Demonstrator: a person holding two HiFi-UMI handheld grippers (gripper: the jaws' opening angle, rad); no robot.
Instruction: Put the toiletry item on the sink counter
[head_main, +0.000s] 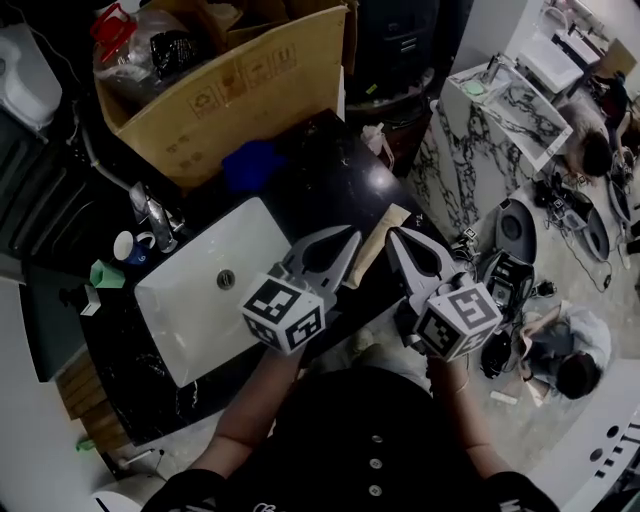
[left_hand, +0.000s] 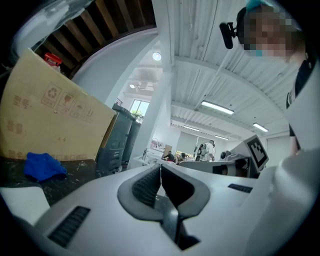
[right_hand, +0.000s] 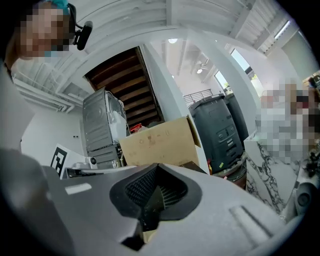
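A long flat beige toiletry pack (head_main: 377, 243) lies on the black marble counter (head_main: 330, 180), just right of the white sink basin (head_main: 180, 320). In the head view my left gripper (head_main: 352, 236) hovers at the pack's left side and my right gripper (head_main: 392, 234) at its right side. Both are shut and hold nothing. The left gripper view shows its jaws (left_hand: 160, 167) pressed together, pointing over the counter. The right gripper view shows shut jaws (right_hand: 157, 167) with a sliver of the beige pack (right_hand: 145, 235) below them.
A large cardboard box (head_main: 240, 80) full of items stands at the counter's back, with a blue cloth (head_main: 250, 163) in front of it. A faucet (head_main: 150, 215), a blue cup (head_main: 130, 247) and a green item (head_main: 106, 274) sit left of the basin. People sit on the floor at right.
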